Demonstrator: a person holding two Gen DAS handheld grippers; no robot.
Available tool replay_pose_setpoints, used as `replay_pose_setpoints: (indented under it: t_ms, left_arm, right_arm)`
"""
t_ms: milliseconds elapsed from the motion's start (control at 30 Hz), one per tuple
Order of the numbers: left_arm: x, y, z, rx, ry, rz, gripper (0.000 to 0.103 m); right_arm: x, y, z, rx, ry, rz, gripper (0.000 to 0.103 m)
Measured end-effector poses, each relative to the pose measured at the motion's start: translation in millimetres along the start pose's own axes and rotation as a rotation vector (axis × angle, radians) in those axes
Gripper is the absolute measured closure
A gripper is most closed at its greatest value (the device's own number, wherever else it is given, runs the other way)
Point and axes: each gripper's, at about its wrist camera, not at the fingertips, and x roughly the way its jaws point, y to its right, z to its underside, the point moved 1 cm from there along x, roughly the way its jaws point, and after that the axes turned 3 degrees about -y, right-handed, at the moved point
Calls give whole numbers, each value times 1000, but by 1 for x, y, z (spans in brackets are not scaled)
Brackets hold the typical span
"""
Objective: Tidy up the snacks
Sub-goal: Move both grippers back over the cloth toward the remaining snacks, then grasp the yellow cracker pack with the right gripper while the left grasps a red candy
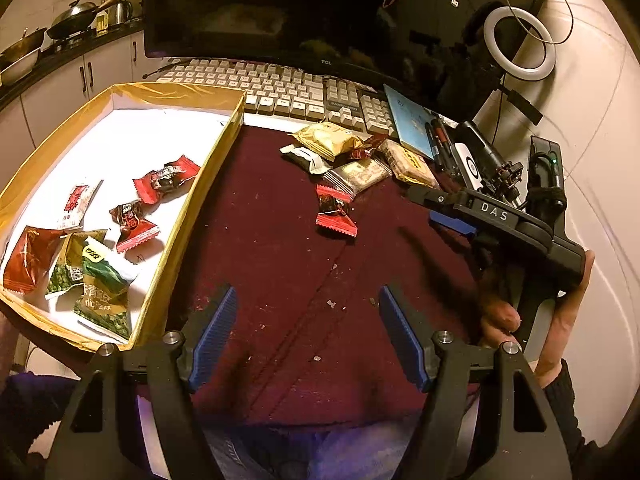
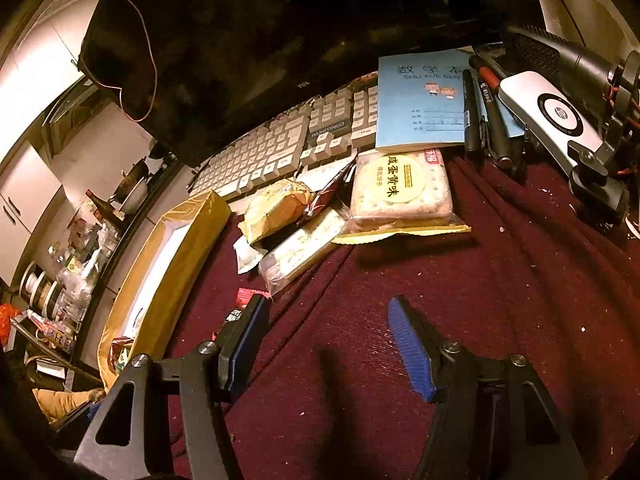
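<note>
Both hand-held grippers — left, right — gape unladen; red candy lies lengthwise away.

"tcl" on monitor, "shu xue ben" on blue notebook, "das" on right gripper

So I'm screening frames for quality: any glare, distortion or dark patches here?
Left wrist view: the box floor is blown out white and the keyboard bows from fisheye. Right wrist view: the monitor is murky black, and the corners are vignetted.
</note>
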Motion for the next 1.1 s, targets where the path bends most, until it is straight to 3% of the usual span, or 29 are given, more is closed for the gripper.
replay_pose_setpoints:
  t_ms: [300,533,733,867,967,1000,1033,1100]
  left_arm:
    - [10,6,-11,30,-17,14,31]
    - [26,11,-23,46,-56,24,31]
    - [34,16,-26,53,-76,24,31]
    - [38,17,-26,58,-82,12,31]
    - [42,14,-28,47,-86,14,31]
    - [44,13,-29,42,-89,13,31]
    - [45,12,-30,39,-91,14,31]
    - [46,11,-30,38,-94,11,31]
  right_arm:
    - [-2,-1,-12,12,-18,-22,32]
    - [-3,7,-48,14,-10,74,26]
    - [38,25,-77,-4,-93,213,22]
    - [51,19,-75,-56,-113,250,15]
    - [60,7,-71,-134,-118,331,15]
    - [62,5,-70,-150,-115,355,19]
    - [62,3,-68,-170,-107,393,29]
    - [60,3,-67,-172,-105,396,32]
